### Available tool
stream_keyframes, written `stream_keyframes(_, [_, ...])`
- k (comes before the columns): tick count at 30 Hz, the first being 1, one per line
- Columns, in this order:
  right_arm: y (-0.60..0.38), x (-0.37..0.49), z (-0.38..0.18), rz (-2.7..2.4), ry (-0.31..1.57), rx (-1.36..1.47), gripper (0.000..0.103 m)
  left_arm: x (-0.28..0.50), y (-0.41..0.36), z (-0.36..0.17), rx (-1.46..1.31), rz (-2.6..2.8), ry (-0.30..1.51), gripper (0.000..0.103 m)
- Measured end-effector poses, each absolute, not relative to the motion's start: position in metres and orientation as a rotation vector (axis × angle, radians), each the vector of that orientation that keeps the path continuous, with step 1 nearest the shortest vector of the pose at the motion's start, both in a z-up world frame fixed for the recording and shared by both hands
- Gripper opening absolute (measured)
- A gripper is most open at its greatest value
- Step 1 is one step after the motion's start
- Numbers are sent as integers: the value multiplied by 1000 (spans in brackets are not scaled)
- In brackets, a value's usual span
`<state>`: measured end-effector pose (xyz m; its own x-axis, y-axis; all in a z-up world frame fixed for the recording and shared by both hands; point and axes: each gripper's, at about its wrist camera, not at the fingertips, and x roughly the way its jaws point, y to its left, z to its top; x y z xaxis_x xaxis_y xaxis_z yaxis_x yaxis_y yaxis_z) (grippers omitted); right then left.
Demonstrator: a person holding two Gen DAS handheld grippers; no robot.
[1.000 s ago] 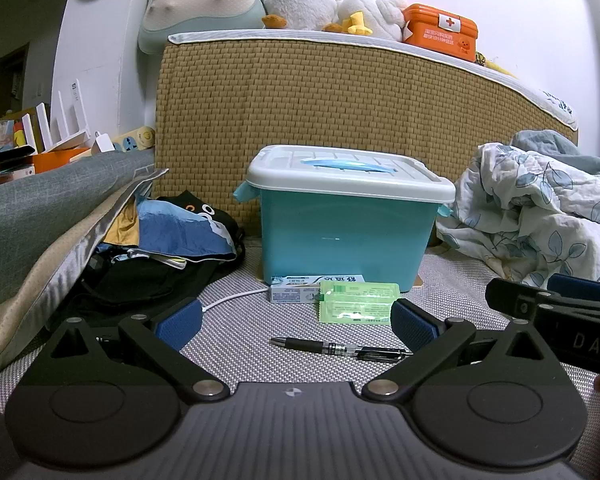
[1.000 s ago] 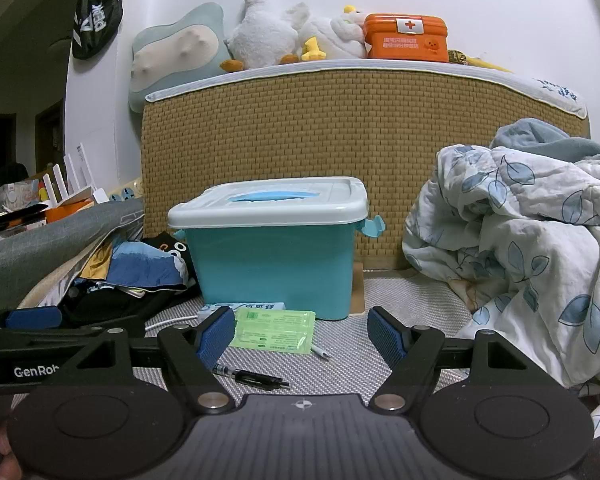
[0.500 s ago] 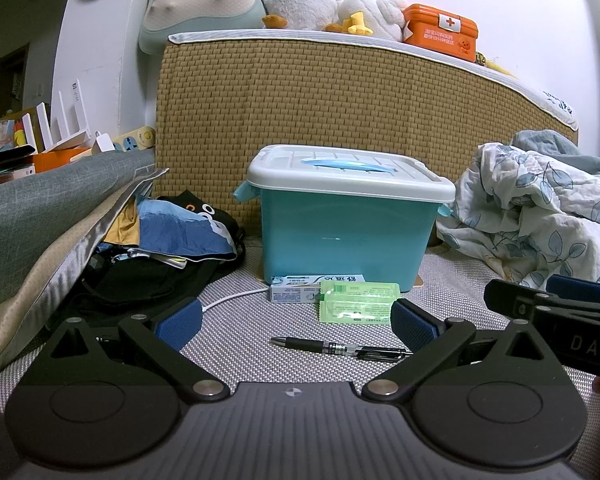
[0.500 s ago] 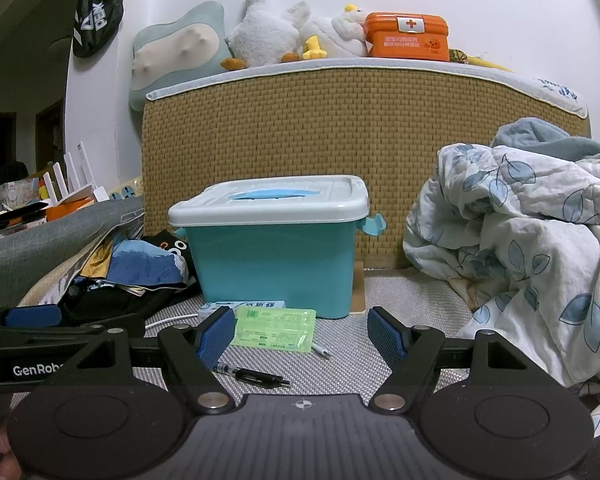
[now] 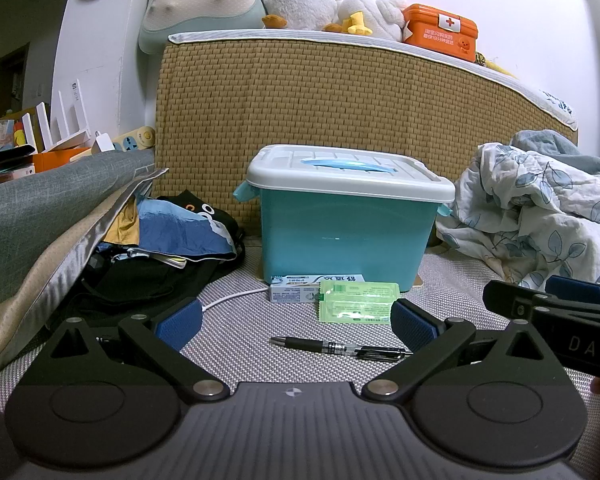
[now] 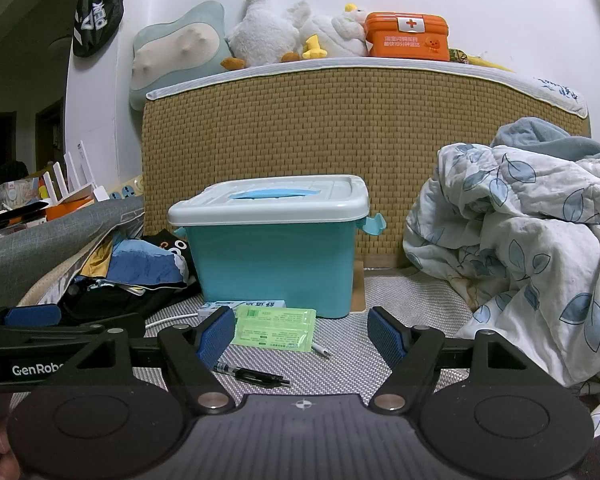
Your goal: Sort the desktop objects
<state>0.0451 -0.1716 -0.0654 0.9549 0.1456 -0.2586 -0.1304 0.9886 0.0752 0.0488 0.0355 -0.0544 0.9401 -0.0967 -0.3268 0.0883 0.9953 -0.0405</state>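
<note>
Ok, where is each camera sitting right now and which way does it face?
Left wrist: low on the left gripper, facing the lidded teal plastic storage box against the woven headboard; open blue-padded fingers show, the right gripper at the right edge.
Right wrist: low on the right gripper, same heading from further right; open fingers show, the left gripper at the left.
Shared: box, green sachet, black pen, toothpaste carton.
</note>
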Motion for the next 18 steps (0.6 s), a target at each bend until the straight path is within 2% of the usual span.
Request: stream_keyframes(18, [-172, 46, -65, 142, 268, 59, 77, 49, 33, -56, -27, -88, 333, 103])
